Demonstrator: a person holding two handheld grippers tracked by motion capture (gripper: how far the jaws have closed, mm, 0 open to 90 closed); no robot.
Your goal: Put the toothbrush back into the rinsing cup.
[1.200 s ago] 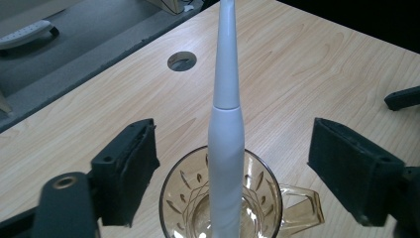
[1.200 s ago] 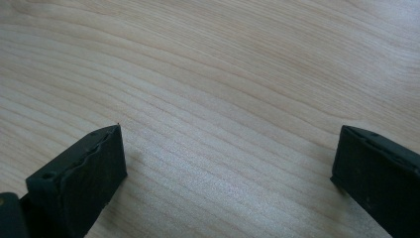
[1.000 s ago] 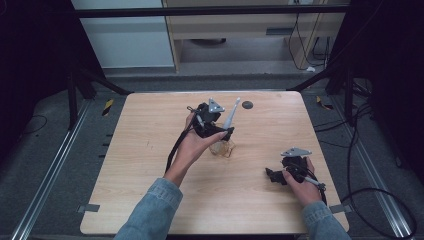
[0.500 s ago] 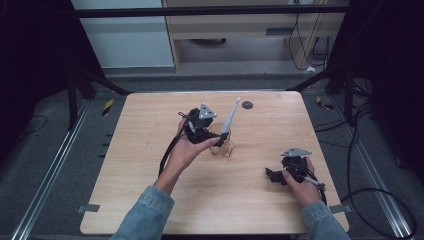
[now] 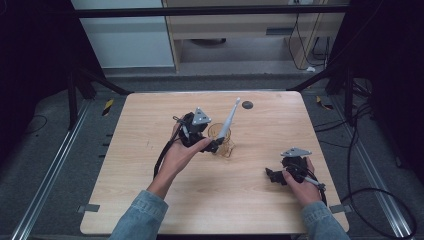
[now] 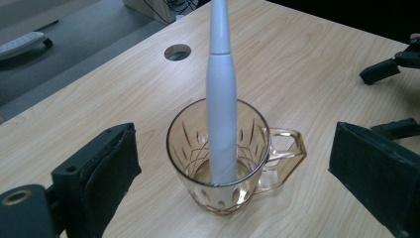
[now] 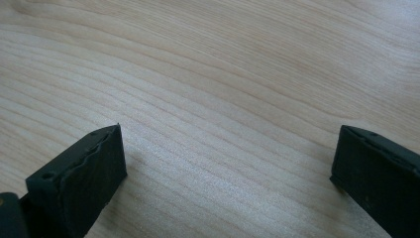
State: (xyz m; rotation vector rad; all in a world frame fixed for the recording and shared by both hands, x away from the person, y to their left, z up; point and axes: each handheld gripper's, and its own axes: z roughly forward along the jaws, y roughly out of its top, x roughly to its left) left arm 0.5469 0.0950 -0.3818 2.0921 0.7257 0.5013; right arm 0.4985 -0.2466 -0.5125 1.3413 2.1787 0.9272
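Mug with white handle upright inside, just ahead of left hand-held gripper, untouched

Even overhead light falls on the pale wooden table in the high view, while the floor and both far corners of the room sink into near black. Shadows on the table are soft and short. The high view is soft and grainy, with fine detail smeared. In the left gripper view the glass mug is sharp, with small glints on its rim; the near jaws blur slightly. The right gripper view shows crisp wood grain under flat light, without glare
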